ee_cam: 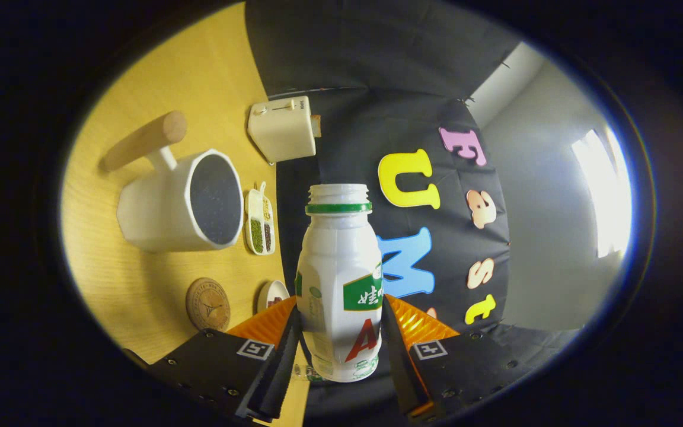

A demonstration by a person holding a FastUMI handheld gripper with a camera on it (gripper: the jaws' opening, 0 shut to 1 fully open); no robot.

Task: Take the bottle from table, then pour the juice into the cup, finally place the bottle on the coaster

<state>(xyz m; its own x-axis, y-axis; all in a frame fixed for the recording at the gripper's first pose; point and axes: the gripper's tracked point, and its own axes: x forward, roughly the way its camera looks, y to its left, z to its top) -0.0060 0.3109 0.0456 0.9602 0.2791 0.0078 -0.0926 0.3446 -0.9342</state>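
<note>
1. The gripper (340, 350) grasps the uncapped white bottle (338, 284) — both fingers press its sides.
2. The view is rolled sideways; the white cup (181, 204) stands on the tabletop (140, 284).
3. A round wooden coaster (207, 304) lies beside the cup — seemingly near the tabletop's edge.

1. The bottle (338, 284) wears a printed label (363, 293) – a green band with white characters and a large red letter below it.
2. The gripper (341, 311), its fingers pressed on the bottle's two sides, carries a square black-and-white marker (255, 349) on each finger – a pattern, not words.
3. The toaster (282, 127) has tiny print by its slider, too small to read.
4. The coaster (207, 304) bears an engraved design, illegible.
</note>
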